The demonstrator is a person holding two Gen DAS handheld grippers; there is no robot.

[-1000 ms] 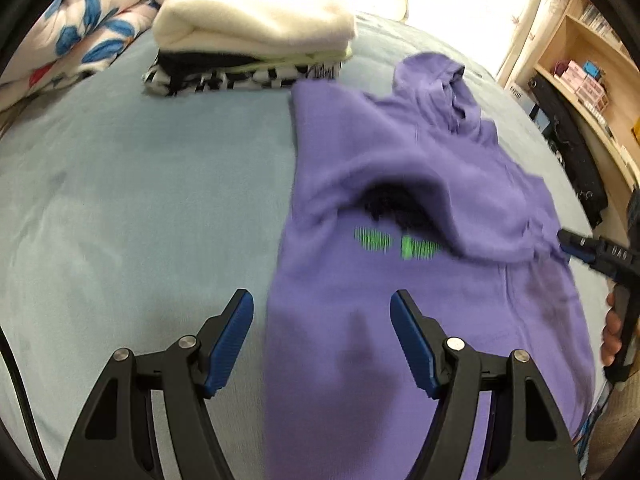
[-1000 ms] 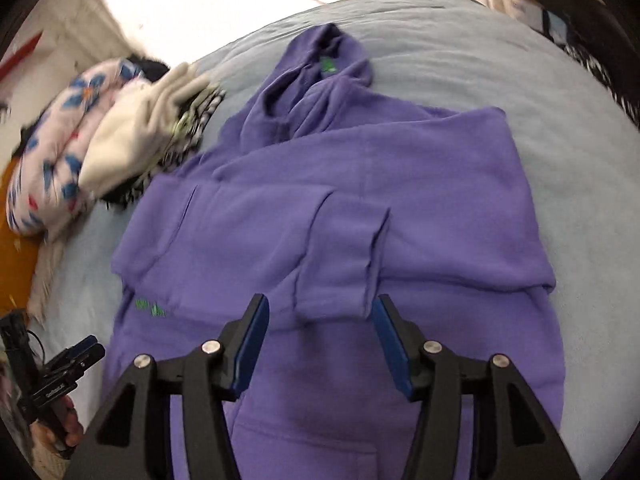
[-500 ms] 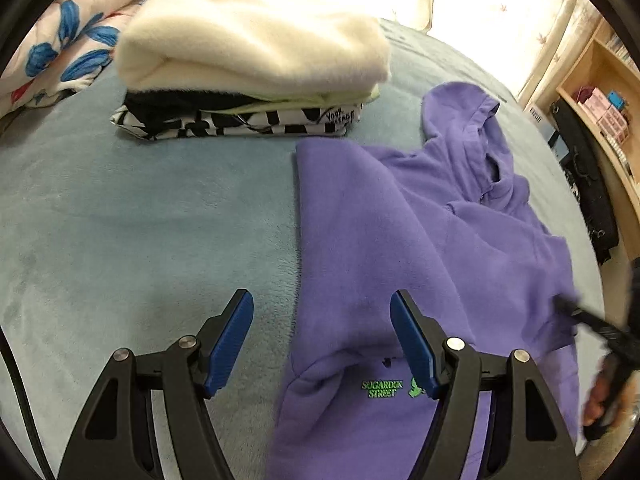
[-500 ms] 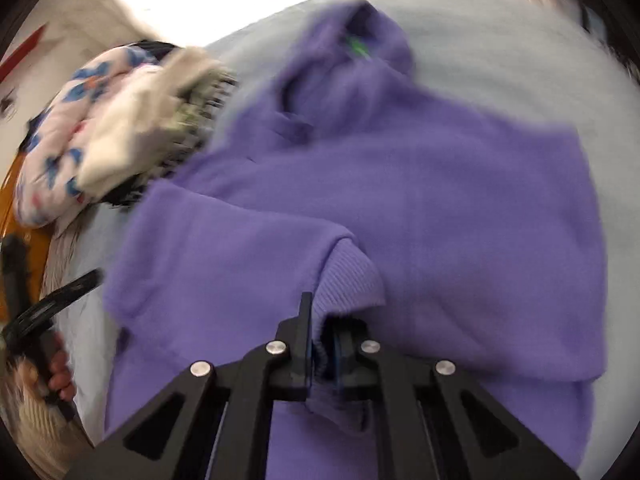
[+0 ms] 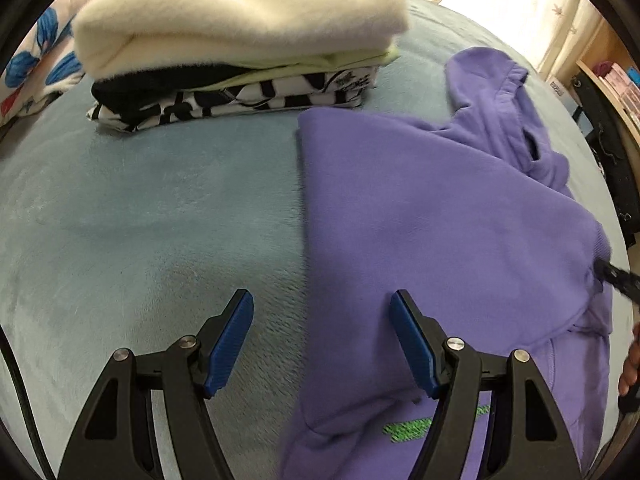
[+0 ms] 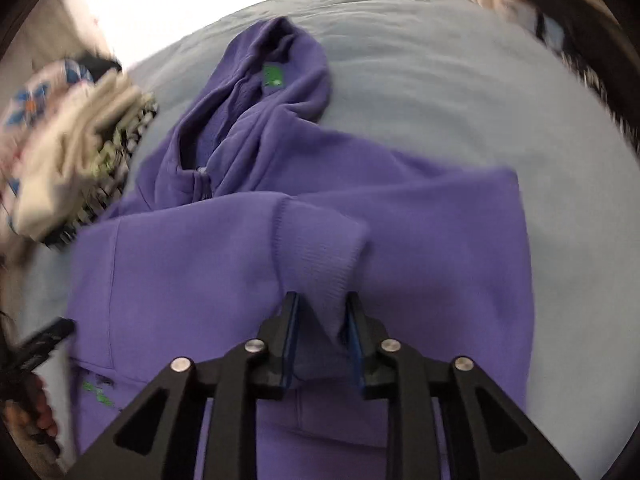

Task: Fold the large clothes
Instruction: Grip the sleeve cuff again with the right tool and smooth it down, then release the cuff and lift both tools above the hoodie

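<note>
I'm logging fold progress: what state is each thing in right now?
Purple hoodie: spread on the bed, partly folded, hood out flat.
Sleeve cuff: between the right tool's pads, which have just been opening.
Left tool: open, empty, over the hoodie's edge.
Stack of clothes: folded, piled beside the hoodie.

Left tongs [image 5: 322,342] gape wide; right tongs [image 6: 322,320] just opening, narrowly parted.

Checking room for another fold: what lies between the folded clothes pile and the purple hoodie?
In the left wrist view, only bare blue-grey blanket separates the folded clothes pile from the purple hoodie.
</note>
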